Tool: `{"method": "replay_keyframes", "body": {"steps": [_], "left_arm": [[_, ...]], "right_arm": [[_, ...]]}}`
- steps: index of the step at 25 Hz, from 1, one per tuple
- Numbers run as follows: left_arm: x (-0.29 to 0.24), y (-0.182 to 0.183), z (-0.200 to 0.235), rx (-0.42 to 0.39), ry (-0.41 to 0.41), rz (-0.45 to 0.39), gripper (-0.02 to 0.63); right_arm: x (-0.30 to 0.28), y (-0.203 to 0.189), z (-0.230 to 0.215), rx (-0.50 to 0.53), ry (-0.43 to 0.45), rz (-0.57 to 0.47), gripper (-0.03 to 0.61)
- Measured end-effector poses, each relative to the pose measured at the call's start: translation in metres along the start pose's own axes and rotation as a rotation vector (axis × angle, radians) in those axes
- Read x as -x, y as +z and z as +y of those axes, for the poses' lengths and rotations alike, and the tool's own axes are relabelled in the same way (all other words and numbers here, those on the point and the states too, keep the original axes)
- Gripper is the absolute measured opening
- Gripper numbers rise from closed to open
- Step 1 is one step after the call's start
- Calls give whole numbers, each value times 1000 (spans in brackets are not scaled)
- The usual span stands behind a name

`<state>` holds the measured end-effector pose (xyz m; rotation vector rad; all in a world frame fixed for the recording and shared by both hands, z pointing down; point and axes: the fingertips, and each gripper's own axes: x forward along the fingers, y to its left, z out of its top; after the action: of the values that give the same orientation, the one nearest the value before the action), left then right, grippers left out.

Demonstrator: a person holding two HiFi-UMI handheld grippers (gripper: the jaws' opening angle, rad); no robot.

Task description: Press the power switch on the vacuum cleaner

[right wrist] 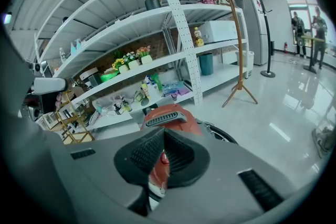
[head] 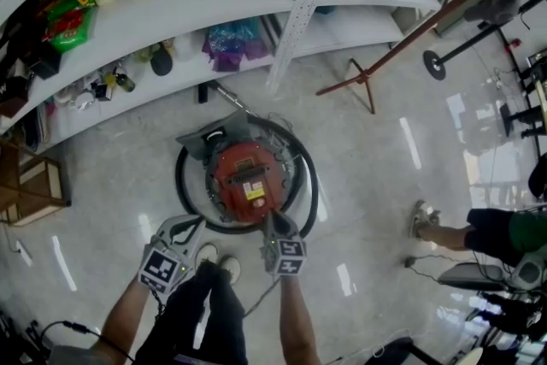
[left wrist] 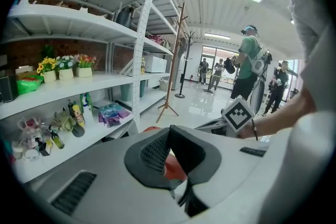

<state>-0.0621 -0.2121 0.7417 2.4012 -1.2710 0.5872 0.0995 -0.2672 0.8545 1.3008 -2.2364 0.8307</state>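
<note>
The red round vacuum cleaner (head: 246, 175) stands on the floor in front of the shelves, with a black hose (head: 309, 184) coiled around it. A yellow label (head: 254, 192) sits on its top; I cannot make out the switch itself. My right gripper (head: 273, 220) is shut, its tips at the vacuum's near edge. In the right gripper view the right gripper (right wrist: 164, 134) points over the red body (right wrist: 181, 112) and its grey handle (right wrist: 165, 119). My left gripper (head: 193, 224) hangs just left of the vacuum, shut and empty. Red shows behind the left gripper (left wrist: 169, 131) tips.
White shelves (head: 128, 21) with flower pots, bottles and bags run along the back. A wooden coat stand (head: 369, 79) rises at the right. Another person's leg (head: 444, 233) and floor cables (head: 427, 269) lie to the right. A wooden rack (head: 30, 188) stands at the left.
</note>
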Motion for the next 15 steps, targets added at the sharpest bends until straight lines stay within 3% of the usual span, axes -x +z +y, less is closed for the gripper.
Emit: {"method": "replay_keyframes", "body": {"steps": [15], "left_arm": [[31,59,-16,10,4,-70,6]], "right_arm": [[65,58,32,29,9,-79,12]]}}
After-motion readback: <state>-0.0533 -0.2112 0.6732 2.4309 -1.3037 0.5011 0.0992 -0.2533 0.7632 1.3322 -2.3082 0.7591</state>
